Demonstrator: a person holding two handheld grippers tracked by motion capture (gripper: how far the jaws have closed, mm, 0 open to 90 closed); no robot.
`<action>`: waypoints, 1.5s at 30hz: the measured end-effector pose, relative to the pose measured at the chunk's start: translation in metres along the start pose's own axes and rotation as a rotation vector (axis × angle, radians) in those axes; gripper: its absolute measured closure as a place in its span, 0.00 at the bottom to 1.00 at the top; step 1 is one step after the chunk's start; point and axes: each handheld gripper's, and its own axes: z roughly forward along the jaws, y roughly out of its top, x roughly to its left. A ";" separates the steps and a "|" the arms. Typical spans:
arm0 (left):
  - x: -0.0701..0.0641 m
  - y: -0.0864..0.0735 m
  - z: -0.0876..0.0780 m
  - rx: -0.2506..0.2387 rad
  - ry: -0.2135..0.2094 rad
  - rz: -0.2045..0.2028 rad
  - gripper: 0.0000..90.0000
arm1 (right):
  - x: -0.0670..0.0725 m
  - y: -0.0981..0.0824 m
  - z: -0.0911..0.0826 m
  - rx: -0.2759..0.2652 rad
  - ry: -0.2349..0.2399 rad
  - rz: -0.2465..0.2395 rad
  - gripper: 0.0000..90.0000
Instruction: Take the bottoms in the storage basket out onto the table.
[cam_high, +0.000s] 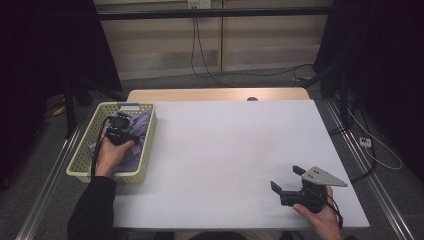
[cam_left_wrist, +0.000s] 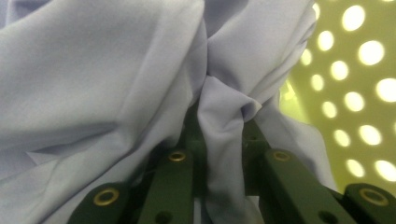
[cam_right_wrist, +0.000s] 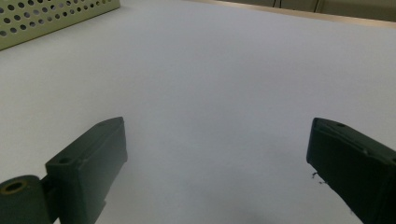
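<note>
Two claws, left claw (cam_left_wrist: 219, 140) pinching lilac cloth (cam_left_wrist: 107, 84), right claw (cam_right_wrist: 217, 163) wide open

The left hand (cam_high: 111, 152) reaches toward eleven o'clock from the near-left edge, forearm in a dark sleeve, wrapped around the left gripper (cam_high: 119, 129), which tips downward. In the left gripper view its jaws stand drawn together — pinching a fold of cloth (cam_left_wrist: 224, 135) between them. The right hand (cam_high: 320, 212) rests low at about five o'clock, palm cupping the right gripper (cam_high: 286, 177), which lies level and points toward ten o'clock. Its jaws stand wide apart — nothing sits between them.
</note>
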 end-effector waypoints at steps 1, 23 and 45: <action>0.001 0.000 -0.002 0.003 -0.003 0.003 0.89 | 0.000 0.000 0.000 0.002 0.001 -0.003 0.06; 0.018 -0.005 -0.042 -0.261 -0.038 -0.082 0.91 | -0.001 0.000 0.000 0.007 0.008 0.005 0.06; 0.024 -0.009 -0.068 -0.425 -0.076 -0.076 0.91 | -0.001 0.000 -0.002 0.003 0.005 0.009 0.06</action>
